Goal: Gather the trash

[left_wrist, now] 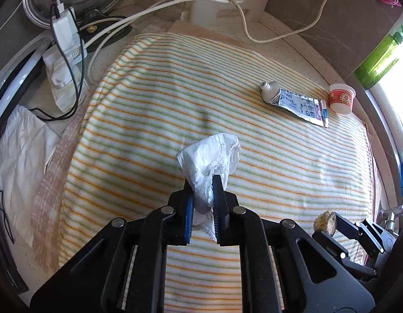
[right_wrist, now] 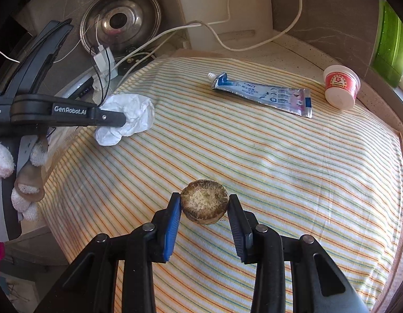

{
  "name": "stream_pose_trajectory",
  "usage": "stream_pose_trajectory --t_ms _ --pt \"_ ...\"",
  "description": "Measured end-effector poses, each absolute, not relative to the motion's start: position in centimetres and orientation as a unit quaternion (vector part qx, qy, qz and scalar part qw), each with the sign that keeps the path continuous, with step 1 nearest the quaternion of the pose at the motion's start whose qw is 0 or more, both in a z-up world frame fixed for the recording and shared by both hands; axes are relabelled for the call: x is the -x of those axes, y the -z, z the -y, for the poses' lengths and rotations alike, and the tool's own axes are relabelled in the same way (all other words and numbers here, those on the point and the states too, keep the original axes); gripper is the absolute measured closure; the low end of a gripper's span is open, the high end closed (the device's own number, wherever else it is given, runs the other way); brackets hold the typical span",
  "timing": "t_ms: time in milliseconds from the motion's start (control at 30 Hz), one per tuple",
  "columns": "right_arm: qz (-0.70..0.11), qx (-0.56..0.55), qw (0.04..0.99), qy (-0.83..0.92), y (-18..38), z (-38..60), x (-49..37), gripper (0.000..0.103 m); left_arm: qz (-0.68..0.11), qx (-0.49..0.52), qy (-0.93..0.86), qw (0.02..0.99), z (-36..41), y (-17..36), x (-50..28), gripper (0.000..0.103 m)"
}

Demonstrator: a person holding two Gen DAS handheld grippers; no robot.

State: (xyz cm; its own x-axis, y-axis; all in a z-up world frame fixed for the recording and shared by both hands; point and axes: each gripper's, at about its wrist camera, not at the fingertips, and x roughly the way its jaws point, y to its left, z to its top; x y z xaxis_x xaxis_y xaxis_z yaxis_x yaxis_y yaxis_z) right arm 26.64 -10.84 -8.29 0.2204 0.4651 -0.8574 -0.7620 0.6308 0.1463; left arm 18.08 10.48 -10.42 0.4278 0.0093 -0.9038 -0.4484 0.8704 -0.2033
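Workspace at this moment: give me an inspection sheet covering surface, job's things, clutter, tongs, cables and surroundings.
Surface: striped cloth over a pale counter.
Job's things: crumpled tissue and a round brown food scrap, both held; squeezed tube and small red-and-white cup, on its side, lying on the cloth.
Clutter: white paper sheet at the cloth's left edge.
Tongs: left tongs shut on the tissue; right tongs shut on the scrap.
Cables: white cords and black leads by a charger.
Surroundings: metal pot lid, green bottle, bright window light.
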Motion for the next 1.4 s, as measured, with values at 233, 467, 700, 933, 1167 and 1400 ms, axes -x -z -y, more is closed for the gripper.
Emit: stream_pose_trajectory --t_ms 233,467,700,933,1167,1400 --pt "-0.475 0.148 0.769 -0.401 7.5 11.8 -25.1 0.066 -0.508 0.217 -0.149 0.820 -10.3 9.8 -13.5 0.092" --pt "-0.468 0.142 0.776 -0.399 6.5 12.7 -22.8 0.066 -0.499 0.222 -0.153 0.823 -10.1 9.2 -9.3 0.092" --pt "-0.466 0.139 0.779 -0.395 5.8 13.3 -20.2 0.066 -0.491 0.213 -0.157 0.830 -9.6 8.3 -5.1 0.092" --pt "-0.464 0.138 0.780 -0.396 5.1 13.7 -17.2 0.066 -0.490 0.218 -0.161 0.829 -9.6 8.6 -0.4 0.092" --pt "-0.463 0.139 0.778 -0.400 4.8 13.8 -13.9 0.066 -0.490 0.235 -0.170 0.822 -10.2 9.4 4.8 0.092" --pt "-0.464 0.143 0.772 -0.410 4.7 13.5 -10.5 0.066 -0.489 0.250 -0.180 0.816 -10.6 10.0 9.6 0.092"
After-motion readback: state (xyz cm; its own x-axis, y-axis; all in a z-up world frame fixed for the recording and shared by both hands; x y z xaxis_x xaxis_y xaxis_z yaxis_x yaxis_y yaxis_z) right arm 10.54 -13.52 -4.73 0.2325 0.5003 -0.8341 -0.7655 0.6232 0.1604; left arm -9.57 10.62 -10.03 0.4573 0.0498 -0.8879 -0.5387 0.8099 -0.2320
